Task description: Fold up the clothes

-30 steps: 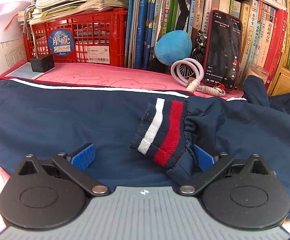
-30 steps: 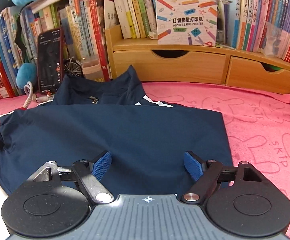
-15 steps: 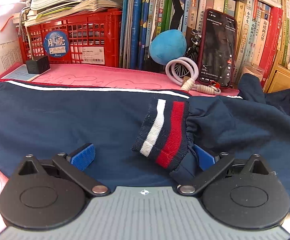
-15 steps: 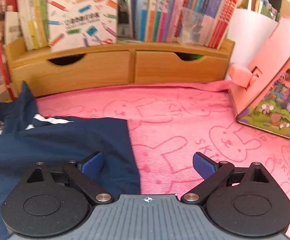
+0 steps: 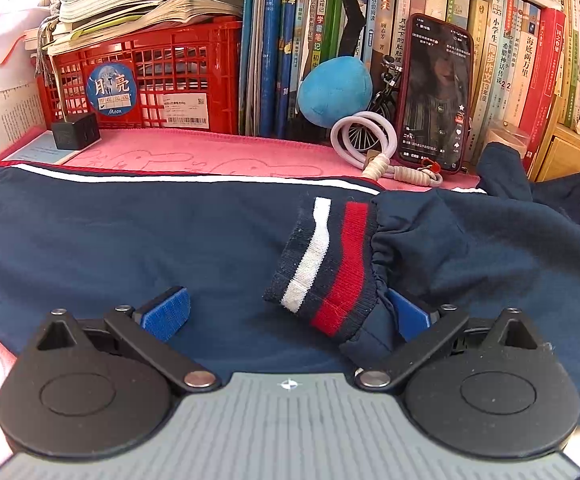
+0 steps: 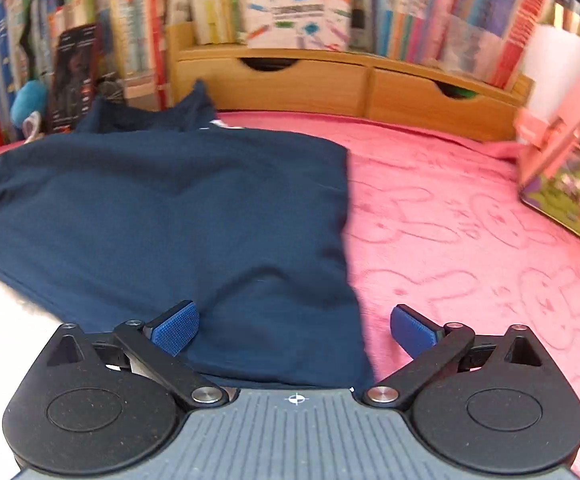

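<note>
A navy jacket (image 5: 130,240) lies spread on the pink towel (image 5: 194,152). One sleeve is folded across it, and its cuff (image 5: 329,264) has a white and a red stripe. My left gripper (image 5: 288,314) hovers low over the jacket, open; the cuff lies between its fingers and the right pad (image 5: 407,316) sits just behind the sleeve fabric without pressing it. In the right wrist view the jacket (image 6: 190,220) ends in a straight folded edge. My right gripper (image 6: 294,330) straddles that edge with jaws still opening, nothing pinched between the pads.
Along the back stand a red crate (image 5: 150,80) under stacked papers, rows of books (image 5: 290,40), a blue plush (image 5: 333,86), a propped phone (image 5: 433,92) and a white cable coil (image 5: 363,140). A wooden drawer unit (image 6: 349,84) and a pink box (image 6: 569,152) bound the right side.
The right view swung to the right off the jacket, then back left over its edge, and its jaws spread wider. The left gripper and the cuff stayed put.
</note>
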`<state>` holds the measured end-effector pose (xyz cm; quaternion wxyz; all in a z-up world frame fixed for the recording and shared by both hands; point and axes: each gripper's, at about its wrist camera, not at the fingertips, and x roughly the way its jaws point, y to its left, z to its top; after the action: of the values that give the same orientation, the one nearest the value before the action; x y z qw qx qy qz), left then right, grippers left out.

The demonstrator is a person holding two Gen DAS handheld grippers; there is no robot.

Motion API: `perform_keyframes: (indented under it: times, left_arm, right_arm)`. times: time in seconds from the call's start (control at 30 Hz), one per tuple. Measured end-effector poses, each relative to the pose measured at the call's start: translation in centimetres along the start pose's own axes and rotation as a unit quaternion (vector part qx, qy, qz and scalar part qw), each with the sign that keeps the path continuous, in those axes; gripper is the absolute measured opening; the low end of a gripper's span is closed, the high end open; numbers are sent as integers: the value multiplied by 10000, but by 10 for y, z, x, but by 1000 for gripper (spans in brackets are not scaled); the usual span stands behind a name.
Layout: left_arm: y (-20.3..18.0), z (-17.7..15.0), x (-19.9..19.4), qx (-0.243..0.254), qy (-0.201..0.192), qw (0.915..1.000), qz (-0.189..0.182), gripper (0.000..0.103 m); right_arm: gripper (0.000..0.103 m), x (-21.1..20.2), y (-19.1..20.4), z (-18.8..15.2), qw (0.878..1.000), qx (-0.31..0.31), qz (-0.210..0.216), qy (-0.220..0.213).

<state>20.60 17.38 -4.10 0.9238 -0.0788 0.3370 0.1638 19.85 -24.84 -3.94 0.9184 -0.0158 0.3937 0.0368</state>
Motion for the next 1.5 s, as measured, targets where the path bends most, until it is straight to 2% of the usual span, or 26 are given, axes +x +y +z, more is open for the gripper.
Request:
perform_keyframes:
  times: [0.03, 0.1, 0.13, 0.27, 0.33, 0.43, 0.5, 0.57, 0.6, 0.67, 0.7, 0.73, 0.8, 0.83, 0.9, 0.97, 1.0, 1.17, 1.27, 1.37, 1.5]
  left_arm:
    - [-1, 0, 0, 15, 2, 10000, -2, 103]
    - [-1, 0, 0, 47, 0, 10000, -45, 103]
    - [-2, 0, 0, 66, 1, 10000, -58, 103]
    - [2, 1, -2, 63, 69, 9998, -169, 103]
    - [7, 1, -7, -35, 135, 9995, -285, 103]
    - [15, 0, -12, -238, 198, 9984, -474, 103]
    - [17, -1, -13, -254, 209, 9982, -503, 103]
    - [15, -1, -13, -226, 206, 9985, -456, 103]
    - [14, -2, -14, -211, 199, 9987, -426, 103]
    - [11, -3, -14, -162, 189, 9990, -359, 103]
    - [11, -3, -15, -142, 194, 9991, -354, 103]
    - [10, -3, -15, -127, 203, 9991, -360, 103]
    - [10, -4, -17, -93, 225, 9988, -415, 103]
    - [10, -4, -17, -42, 237, 9984, -503, 103]
    - [7, -7, -19, 108, 241, 9977, -631, 103]
    - [2, -10, -20, 273, 202, 9977, -595, 103]
    - [0, -12, -20, 339, 174, 9978, -548, 103]
    - [-2, -14, -20, 406, 105, 9977, -541, 103]
    - [-2, -15, -20, 433, 59, 9976, -534, 103]
    - [-4, -15, -20, 462, 48, 9976, -511, 103]
    - [-3, -15, -21, 456, 38, 9976, -522, 103]
  right_arm:
    - [102, 1, -17, -2, 9999, 167, 10, 15]
    - [103, -4, -35, -4, 9986, 142, -518, -38]
    - [102, -5, -42, -4, 9981, 99, -601, -49]
    - [100, -16, -48, -3, 9922, 66, -1248, -31]
    - [100, -30, -47, -5, 9966, 176, -772, -212]
    - [100, -46, -32, -5, 9989, 24, -167, -435]
    - [100, -56, -12, -4, 9978, -444, 81, -490]
    - [101, -57, 8, -10, 9934, -1041, 39, -490]
    - [101, -55, 16, -15, 9903, -1293, -91, -503]
    - [101, -44, 32, -22, 9800, -1821, -616, -519]
    - [103, -39, 32, -25, 9754, -1938, -817, -664]
    - [103, -35, 28, -27, 9723, -1934, -1062, -767]
    - [103, -28, 6, -22, 9773, -1436, -1359, -756]
    - [103, -24, -9, -19, 9824, -1102, -1366, -635]
    - [103, -20, -37, -19, 9945, -360, -867, -460]
    - [103, -16, -58, -19, 9981, 330, -460, -236]
    - [103, -16, -60, -20, 9981, 422, -415, -195]
    - [103, -36, -48, -23, 9999, -114, 40, -20]
    - [103, -57, -47, -21, 9980, -144, 609, -21]
    - [103, -75, -34, -9, 9939, -131, 1069, -245]
    - [103, -69, 5, 10, 9902, -467, 1193, -561]
